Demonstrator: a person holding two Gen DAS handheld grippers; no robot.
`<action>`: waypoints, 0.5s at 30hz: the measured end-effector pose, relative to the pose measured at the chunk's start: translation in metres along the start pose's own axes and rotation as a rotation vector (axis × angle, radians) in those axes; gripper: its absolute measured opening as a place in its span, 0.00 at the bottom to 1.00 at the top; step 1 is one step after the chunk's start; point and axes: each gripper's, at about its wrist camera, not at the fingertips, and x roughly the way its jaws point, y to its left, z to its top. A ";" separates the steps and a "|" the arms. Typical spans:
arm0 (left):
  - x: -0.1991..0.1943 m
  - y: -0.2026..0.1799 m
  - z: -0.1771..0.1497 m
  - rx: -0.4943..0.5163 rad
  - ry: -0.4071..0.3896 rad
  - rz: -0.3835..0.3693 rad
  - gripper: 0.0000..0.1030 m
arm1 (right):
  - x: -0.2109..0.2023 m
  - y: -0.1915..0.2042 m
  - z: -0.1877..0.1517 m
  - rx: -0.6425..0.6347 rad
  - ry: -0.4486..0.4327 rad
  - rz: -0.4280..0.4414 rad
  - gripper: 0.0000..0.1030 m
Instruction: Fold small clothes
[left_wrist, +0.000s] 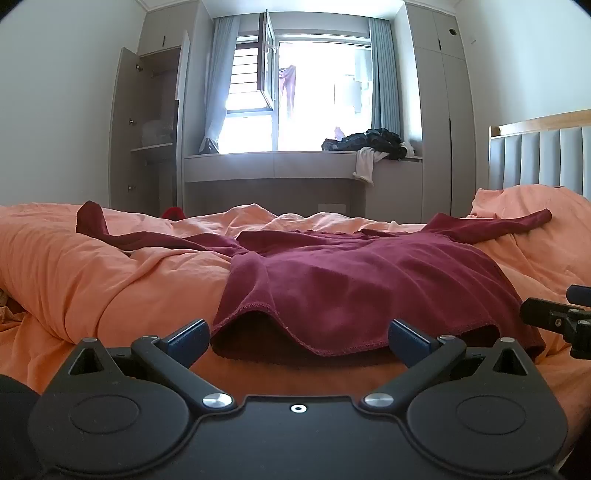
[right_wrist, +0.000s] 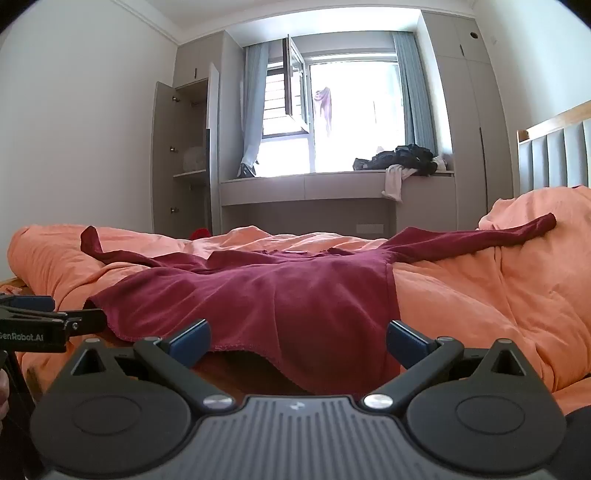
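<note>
the left gripper (left_wrist: 299, 334) and right gripper (right_wrist: 299, 336) are hovering wide open, holding nothing, at the hem of the red top (left_wrist: 351, 280) lying spread on the orange bedding (left_wrist: 92, 273), so each should be pinching a hem corner squarely.

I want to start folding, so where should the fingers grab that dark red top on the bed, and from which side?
Probably the near hem of the dark red top, approached from the front: it lifts off the orange bedding, leaving a gap for a finger.
</note>
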 end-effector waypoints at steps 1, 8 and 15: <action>0.000 0.000 0.000 0.000 0.001 0.000 1.00 | 0.000 0.000 0.000 0.002 0.003 0.000 1.00; 0.000 0.000 0.000 -0.005 0.006 0.002 1.00 | 0.000 0.001 0.000 0.004 0.001 0.001 1.00; -0.001 0.001 0.002 -0.006 0.007 0.003 1.00 | 0.001 0.002 0.000 0.005 0.001 0.000 1.00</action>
